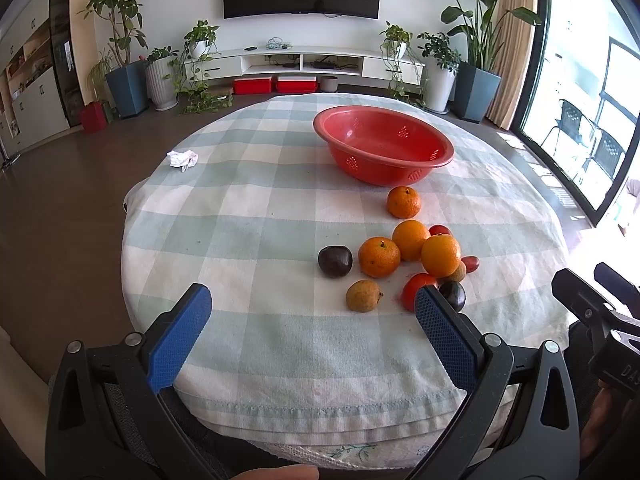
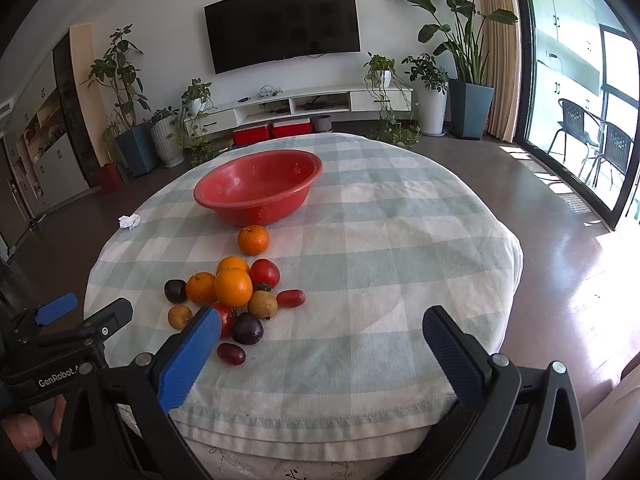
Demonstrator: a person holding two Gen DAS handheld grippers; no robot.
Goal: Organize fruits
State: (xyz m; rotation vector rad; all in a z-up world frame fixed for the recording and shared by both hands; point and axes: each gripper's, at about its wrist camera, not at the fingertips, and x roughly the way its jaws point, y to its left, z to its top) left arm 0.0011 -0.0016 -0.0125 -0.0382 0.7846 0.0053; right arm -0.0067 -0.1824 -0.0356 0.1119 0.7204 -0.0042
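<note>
Fruits (image 2: 236, 300) lie in a loose cluster on my checked counter (image 2: 400, 260), with one mandarin (image 2: 253, 239) apart, just before the red colander bowl (image 2: 260, 188), which holds nothing. My left gripper (image 1: 313, 302) and right gripper (image 2: 322, 322) both hover near the counter's edge, jaws spread wide, gripping nothing. A crumpled tissue (image 1: 183, 159) sits off left.

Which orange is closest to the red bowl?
The lone orange sitting just in front of the red bowl. The other oranges are bunched together farther back in the pile with the tomatoes and plums.
</note>
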